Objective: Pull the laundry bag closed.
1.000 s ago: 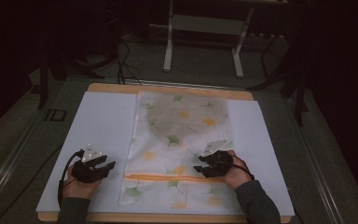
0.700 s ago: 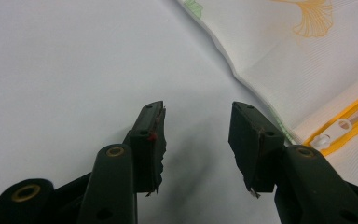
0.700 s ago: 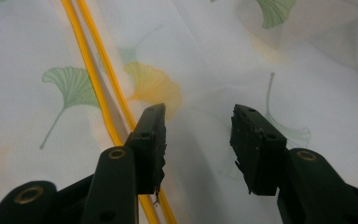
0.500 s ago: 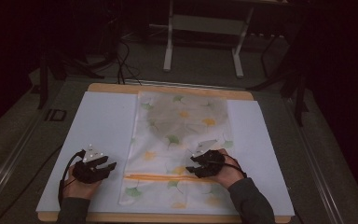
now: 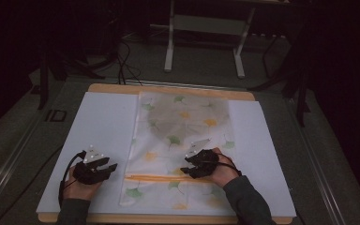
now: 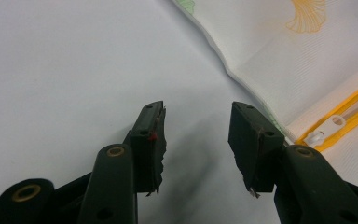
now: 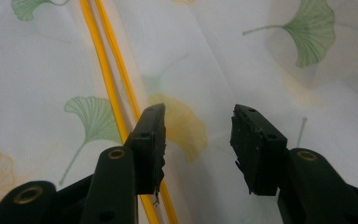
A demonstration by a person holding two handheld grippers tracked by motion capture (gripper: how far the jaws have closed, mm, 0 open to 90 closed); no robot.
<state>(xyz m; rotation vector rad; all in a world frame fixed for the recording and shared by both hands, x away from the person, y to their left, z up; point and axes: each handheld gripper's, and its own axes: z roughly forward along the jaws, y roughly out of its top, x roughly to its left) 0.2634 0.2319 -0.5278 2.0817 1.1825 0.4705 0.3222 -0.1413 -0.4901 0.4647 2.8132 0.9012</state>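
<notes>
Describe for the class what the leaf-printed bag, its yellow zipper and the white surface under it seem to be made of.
Bag: probably thin woven or mesh fabric, matt, semi-sheer; fine ribbed lines show and a darker shape shows through it.
Zipper: yellow tape, likely textile, with a white pull that looks like plastic.
White surface: smooth, matt sheet, maybe paper or foam board; unclear.

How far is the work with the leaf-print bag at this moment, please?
Done: the leaf-print bag lies spread flat on the white mat, its yellow zipper apparently shut, with the white pull at the left end.
In hand: nothing is gripped. The right tongs hover open over the bag near the zipper; the left tongs hover open over the mat beside the pull.
Left: probably gripping the pull and bag to open it.
</notes>
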